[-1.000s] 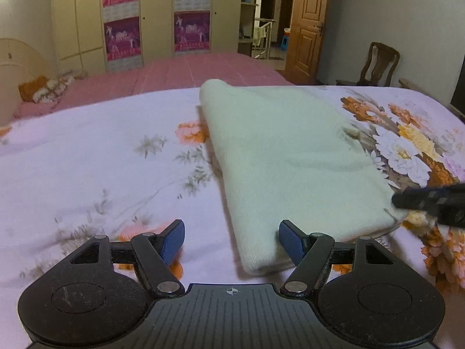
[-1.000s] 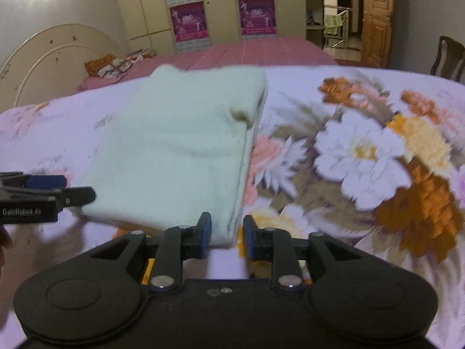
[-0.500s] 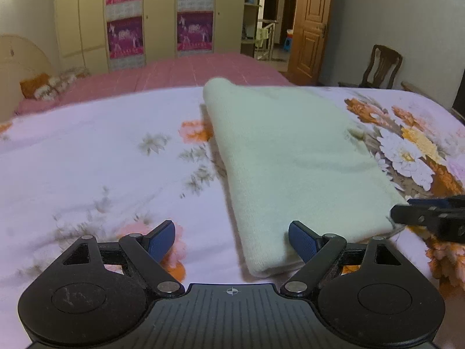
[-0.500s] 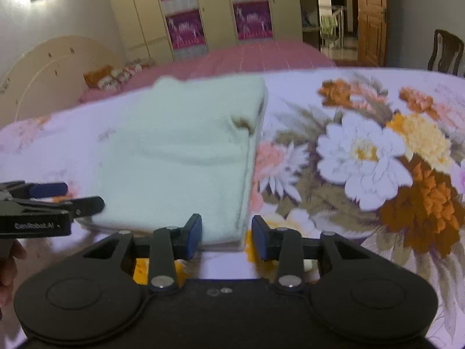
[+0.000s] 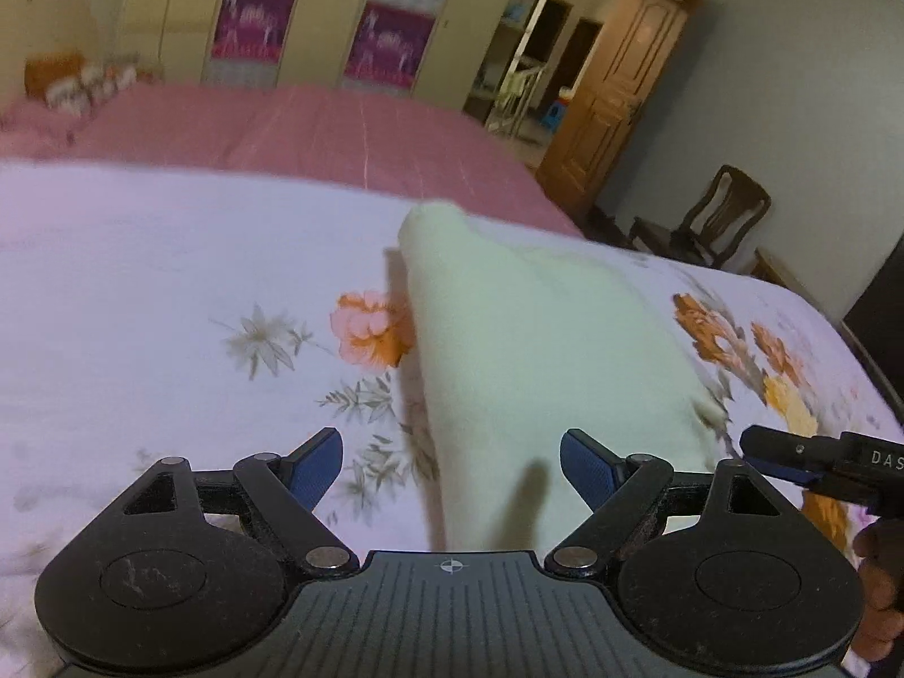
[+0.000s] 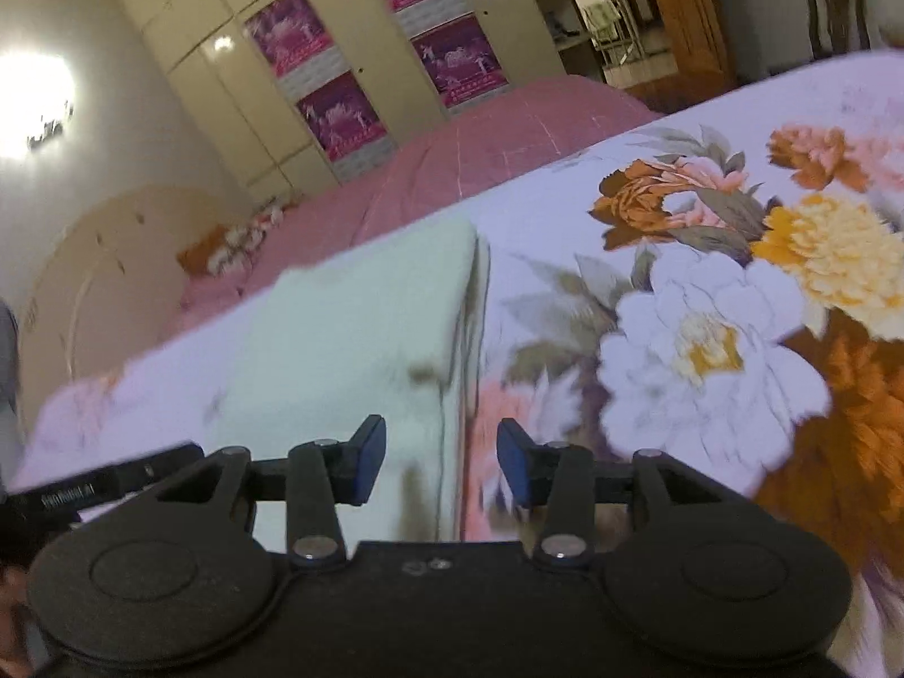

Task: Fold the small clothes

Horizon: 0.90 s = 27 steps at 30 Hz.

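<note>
Left gripper (image 5: 451, 466) jaws wide apart, holding nothing, poised over the near left edge of the folded pale-green cloth (image 5: 542, 350), likely lined up to pinch that edge. Right gripper (image 6: 440, 460) jaws also apart and empty, straddling the cloth's near right edge. Cloth lies flat on the floral bedspread (image 5: 169, 282), stretching away from both grippers; big flower print lies right of the cloth.

Floral bedspread (image 5: 141, 282), wooden chair (image 5: 717, 220), wardrobe (image 6: 350, 56).
</note>
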Motion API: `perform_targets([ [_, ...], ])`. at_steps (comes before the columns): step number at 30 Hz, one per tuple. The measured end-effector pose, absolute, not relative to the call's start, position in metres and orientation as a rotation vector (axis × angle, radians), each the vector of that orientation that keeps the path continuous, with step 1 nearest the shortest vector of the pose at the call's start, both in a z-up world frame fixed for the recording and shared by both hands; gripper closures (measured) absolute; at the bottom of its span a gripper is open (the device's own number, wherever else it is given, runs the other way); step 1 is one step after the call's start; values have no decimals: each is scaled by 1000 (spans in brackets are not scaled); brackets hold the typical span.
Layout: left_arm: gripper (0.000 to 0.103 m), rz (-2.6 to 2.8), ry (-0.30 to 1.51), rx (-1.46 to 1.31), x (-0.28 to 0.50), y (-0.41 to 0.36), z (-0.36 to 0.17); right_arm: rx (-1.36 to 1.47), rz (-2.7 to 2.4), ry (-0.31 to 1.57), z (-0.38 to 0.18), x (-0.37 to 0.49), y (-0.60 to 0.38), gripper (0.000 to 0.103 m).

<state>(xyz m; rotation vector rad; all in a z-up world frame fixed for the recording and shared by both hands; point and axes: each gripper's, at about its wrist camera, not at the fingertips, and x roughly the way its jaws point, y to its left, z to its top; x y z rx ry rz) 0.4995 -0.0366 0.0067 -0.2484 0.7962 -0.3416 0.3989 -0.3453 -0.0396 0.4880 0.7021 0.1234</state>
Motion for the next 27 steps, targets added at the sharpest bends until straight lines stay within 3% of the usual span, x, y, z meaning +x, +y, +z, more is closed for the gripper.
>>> perform_targets([
  [2,19,-375,836,-298,512,-36,-5,533,135,709,-46,414,-350,58],
  [5,18,-432,863,-311,523,-39,-14,618,171,725,-61,432,-357,45],
  [16,19,-508,890,-332,557,-60,-17,564,239,730,-76,456,-346,42],
  [20,35,-492,882,-221,558,-77,-11,493,244,747,-72,462,-335,48],
  [22,42,-479,865,-141,555,-89,-5,471,243,759,-70,463,-330,60],
  [27,65,-445,779,64,538,-118,16,321,178,733,-55,455,-301,73],
])
